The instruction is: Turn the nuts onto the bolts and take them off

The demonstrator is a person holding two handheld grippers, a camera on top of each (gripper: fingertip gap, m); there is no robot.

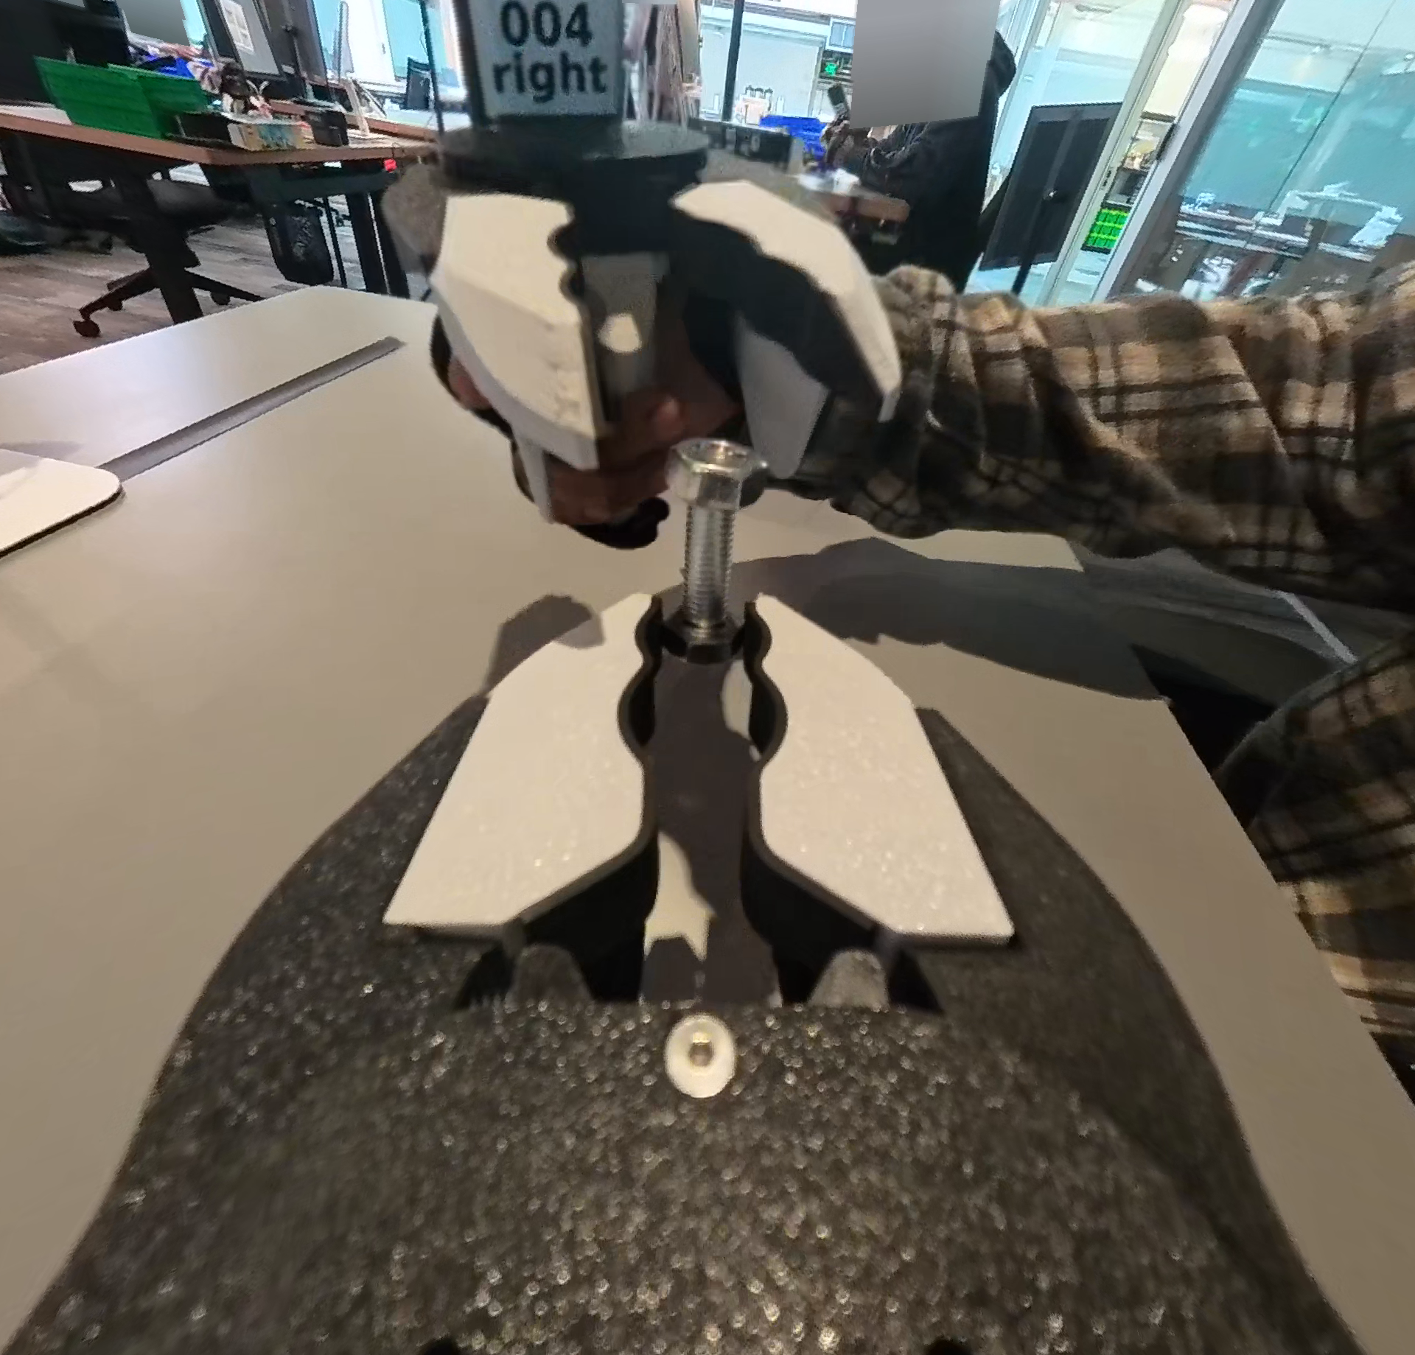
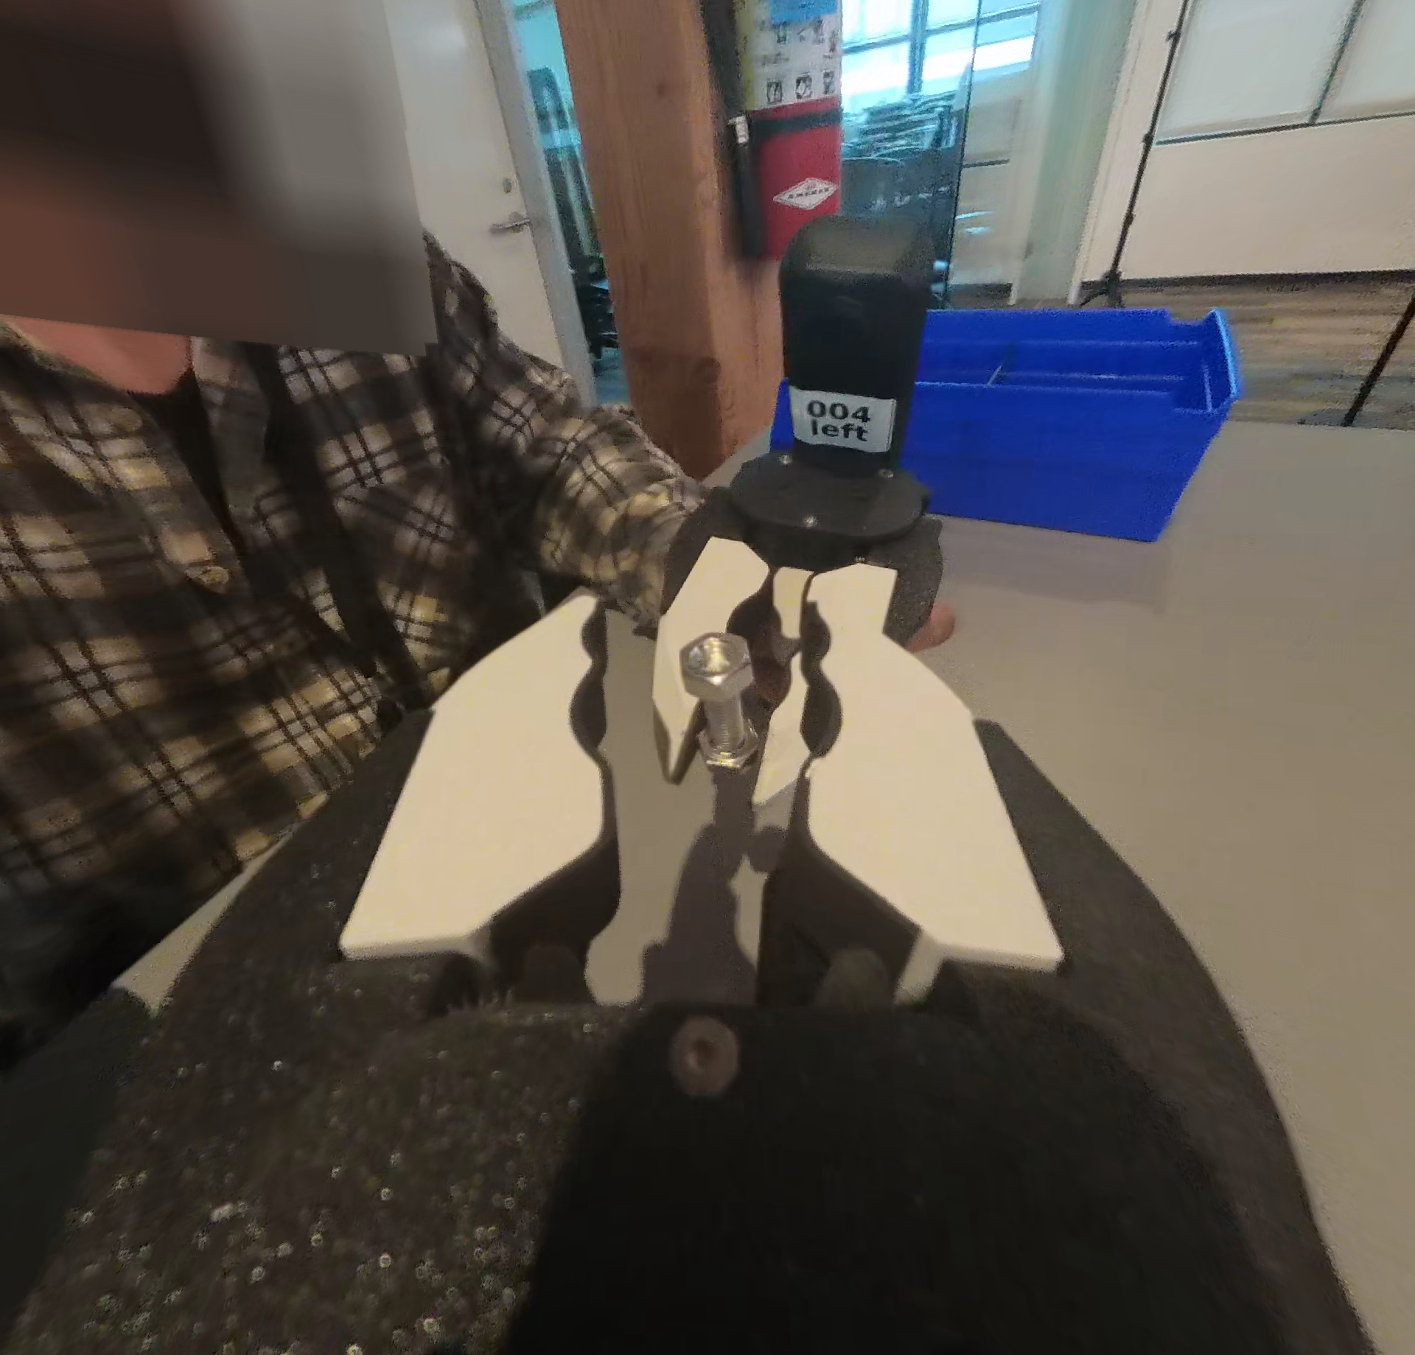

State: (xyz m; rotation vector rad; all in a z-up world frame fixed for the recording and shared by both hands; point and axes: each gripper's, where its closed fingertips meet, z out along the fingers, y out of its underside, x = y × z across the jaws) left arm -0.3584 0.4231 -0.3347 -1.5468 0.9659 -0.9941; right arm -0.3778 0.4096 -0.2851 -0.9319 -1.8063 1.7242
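A silver bolt (image 1: 706, 545) stands upright with its hex head (image 1: 714, 471) on top. A dark nut (image 1: 700, 635) sits low on its thread. My left gripper (image 1: 700, 625) is shut on the nut, its white fingertips pressing it from both sides just above the grey table (image 1: 230, 667). My right gripper (image 1: 658, 476) hangs over the bolt from the far side with its jaws wide apart. In the right wrist view the bolt (image 2: 718, 706) and nut (image 2: 727, 753) stand between the right gripper's (image 2: 704, 629) spread fingers, which do not hold them. The left gripper (image 2: 731, 763) reaches in from the far side.
A blue bin (image 2: 1072, 430) stands at the table's far side. A white pad (image 1: 46, 491) lies at the left edge, beside a metal strip (image 1: 253, 407) set in the tabletop. The person's plaid sleeves (image 1: 1148, 415) come in from the right. Office desks and chairs stand behind. Tip to tip, the grippers are about 5 cm apart.
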